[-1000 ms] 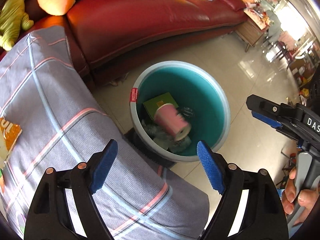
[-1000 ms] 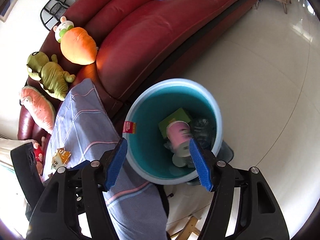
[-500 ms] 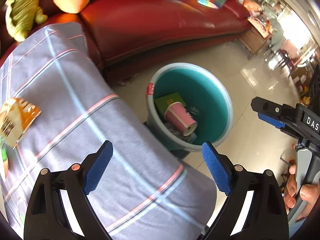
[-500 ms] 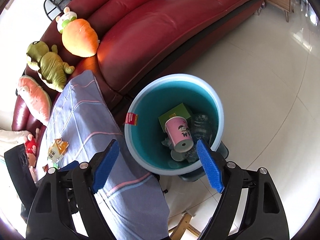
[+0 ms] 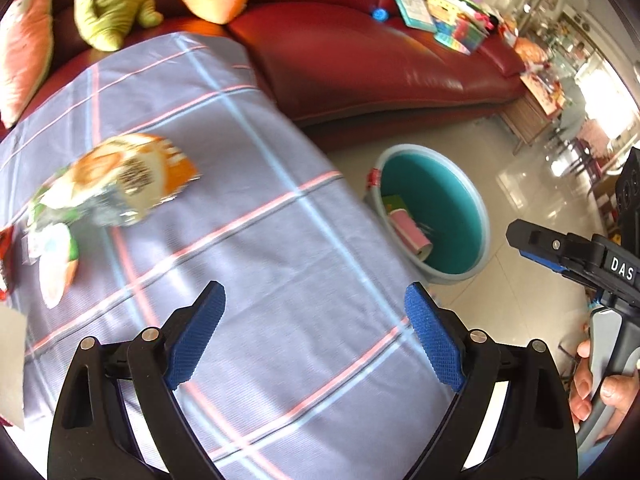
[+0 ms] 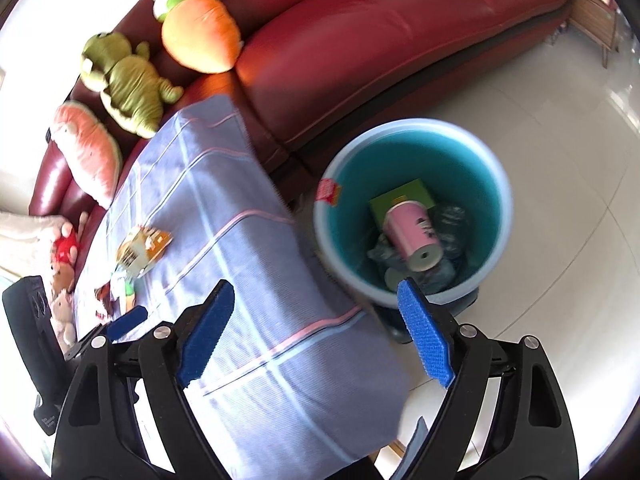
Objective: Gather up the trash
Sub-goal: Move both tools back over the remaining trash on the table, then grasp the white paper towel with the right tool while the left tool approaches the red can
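A teal trash bin (image 5: 468, 216) (image 6: 472, 160) stands on the floor beside the cloth-covered table. It holds a pink paper cup (image 6: 414, 236) (image 5: 410, 234), a green box (image 6: 404, 198) and dark wrappers. An orange snack bag (image 5: 124, 180) (image 6: 142, 246) and smaller wrappers (image 5: 52, 256) lie on the cloth at the left. My left gripper (image 5: 314, 334) is open and empty above the cloth. My right gripper (image 6: 316, 334) is open and empty over the table's corner, near the bin.
A plaid grey cloth (image 5: 280, 280) covers the table. A red leather sofa (image 6: 380, 40) with plush toys (image 6: 124, 84) stands behind. Books (image 5: 440, 20) lie on the sofa. Glossy tile floor (image 6: 560, 240) spreads right of the bin.
Both grippers have moved back and left from over the bin toward the table. The snack bag has come into the left wrist view. The pink cup has settled in the bin.
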A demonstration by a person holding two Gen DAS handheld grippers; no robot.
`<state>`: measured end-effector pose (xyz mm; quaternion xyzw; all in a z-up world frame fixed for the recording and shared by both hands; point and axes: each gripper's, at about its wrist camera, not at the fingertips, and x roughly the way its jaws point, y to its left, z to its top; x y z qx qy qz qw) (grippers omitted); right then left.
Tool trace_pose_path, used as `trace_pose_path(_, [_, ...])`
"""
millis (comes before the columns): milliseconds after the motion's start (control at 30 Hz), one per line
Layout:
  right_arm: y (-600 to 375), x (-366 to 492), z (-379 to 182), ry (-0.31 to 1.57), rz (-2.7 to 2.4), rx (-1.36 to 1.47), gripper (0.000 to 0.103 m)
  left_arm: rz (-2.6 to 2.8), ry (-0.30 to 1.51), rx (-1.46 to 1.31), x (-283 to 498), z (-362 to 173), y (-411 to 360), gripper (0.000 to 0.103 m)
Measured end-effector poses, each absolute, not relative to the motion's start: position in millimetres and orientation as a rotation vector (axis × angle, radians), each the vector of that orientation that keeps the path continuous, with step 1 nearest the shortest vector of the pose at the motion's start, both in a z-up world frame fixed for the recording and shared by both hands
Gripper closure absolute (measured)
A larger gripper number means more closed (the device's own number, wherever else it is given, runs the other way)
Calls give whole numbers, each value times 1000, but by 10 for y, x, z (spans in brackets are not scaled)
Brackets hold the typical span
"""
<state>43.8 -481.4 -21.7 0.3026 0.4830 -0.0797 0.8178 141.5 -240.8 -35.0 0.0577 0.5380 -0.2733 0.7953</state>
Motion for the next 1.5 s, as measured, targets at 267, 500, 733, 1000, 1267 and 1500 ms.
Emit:
trace_pose_path(267, [-4112,630,-70,1065,-98,562,19,-505,1127,61,1445,-248,-1584,12])
trace_pose_path(500, [-3446,858,41,1104,-26,477,19,-405,1092,38,1476,-131,-745,12])
trace_pose_path(733, [-2705,1121,75,1154,68,382,19,-277,1054,27,1460,-15,191,12])
trace_pose_path(1000, [-1636,1522,12,1220,229,259,19,-133,1027,-11,1378,19,1197,12])
trace_pose_path(1267, [-617,1855,-209,1302,404,231,19,-68,1068,-137,1272,-281,1963,12])
trace_pose_path(1500, [-113,2081,-412,1334,474,256,19,-95,1078,-269,1350,-489,2234,11])
